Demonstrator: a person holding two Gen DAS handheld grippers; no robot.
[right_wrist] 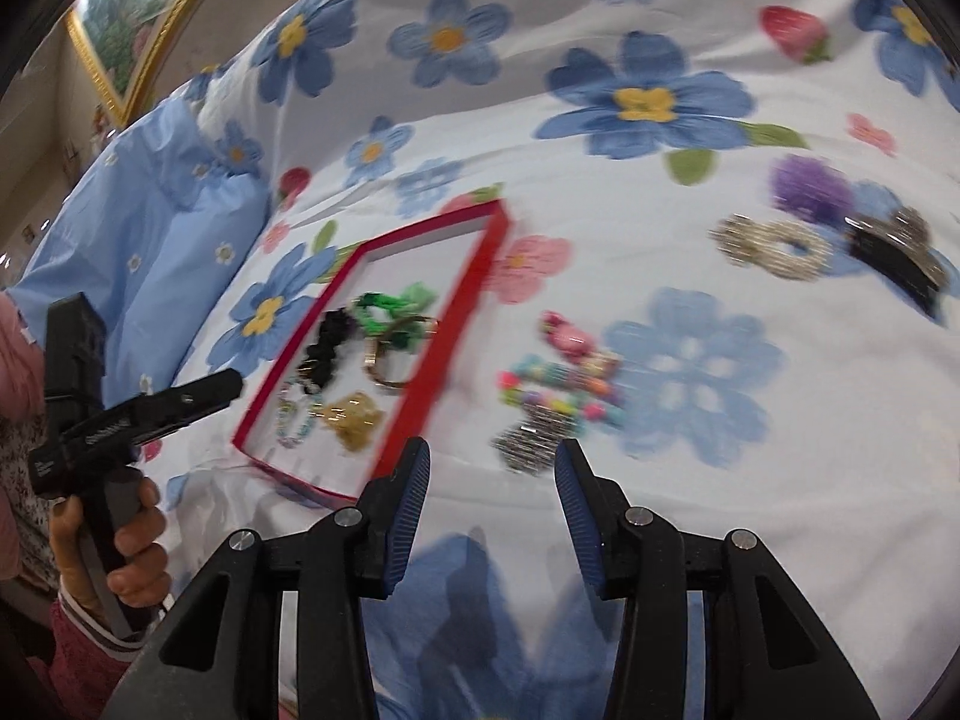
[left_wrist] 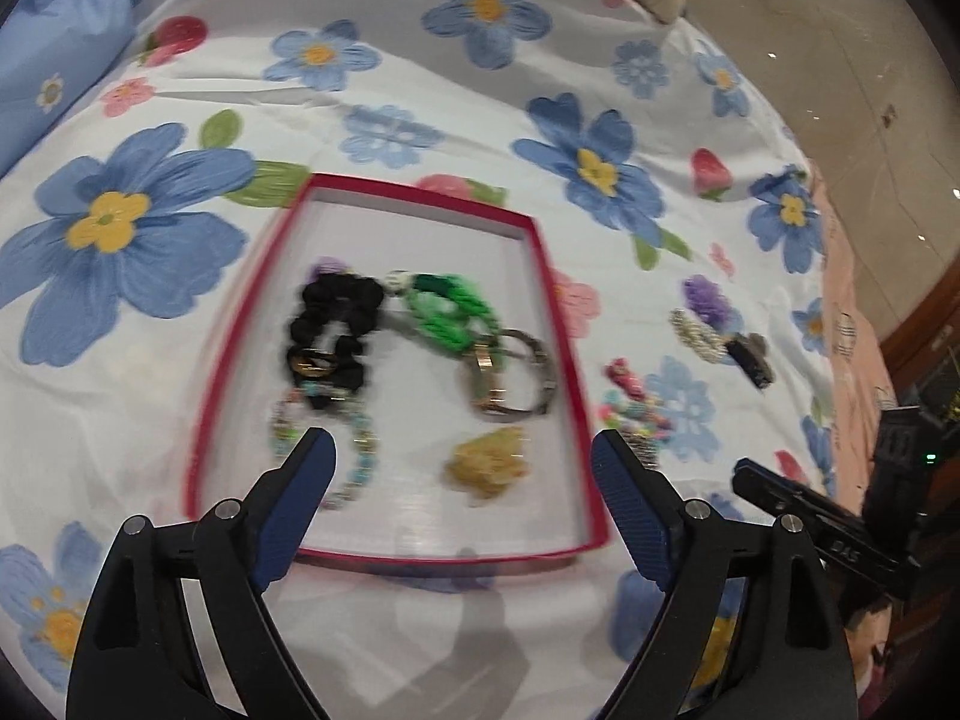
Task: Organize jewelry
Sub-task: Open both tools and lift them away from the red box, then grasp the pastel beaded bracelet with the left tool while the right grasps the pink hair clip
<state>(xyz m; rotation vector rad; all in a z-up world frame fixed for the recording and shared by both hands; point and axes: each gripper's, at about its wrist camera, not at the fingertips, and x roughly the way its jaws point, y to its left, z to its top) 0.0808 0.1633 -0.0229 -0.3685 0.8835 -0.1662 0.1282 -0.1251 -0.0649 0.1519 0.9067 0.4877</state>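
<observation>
A red-rimmed box [left_wrist: 555, 306] [right_wrist: 474, 276] lies on the flowered bedspread. It holds a black scrunchie [left_wrist: 333, 330], a green braided band [left_wrist: 444, 309], a bangle [left_wrist: 510, 381], a pastel bead bracelet [left_wrist: 354, 456] and a yellow clip [left_wrist: 489, 462] [right_wrist: 354, 417]. My left gripper [left_wrist: 462, 468] hovers open over the box's near end with nothing between its fingers. My right gripper [right_wrist: 492, 483] is open and empty, just short of a silver piece [right_wrist: 531, 435] and colourful bead bracelets [right_wrist: 558, 390] lying right of the box.
Farther right on the bedspread lie a purple scrunchie [right_wrist: 810, 186], a beaded silver ring [right_wrist: 774, 249] and a black hair clip [right_wrist: 900, 264]. A blue pillow [right_wrist: 138, 240] sits left of the box. A hand [right_wrist: 129, 546] grips the left tool's handle. The bed edge and floor [left_wrist: 840, 60] are at the right.
</observation>
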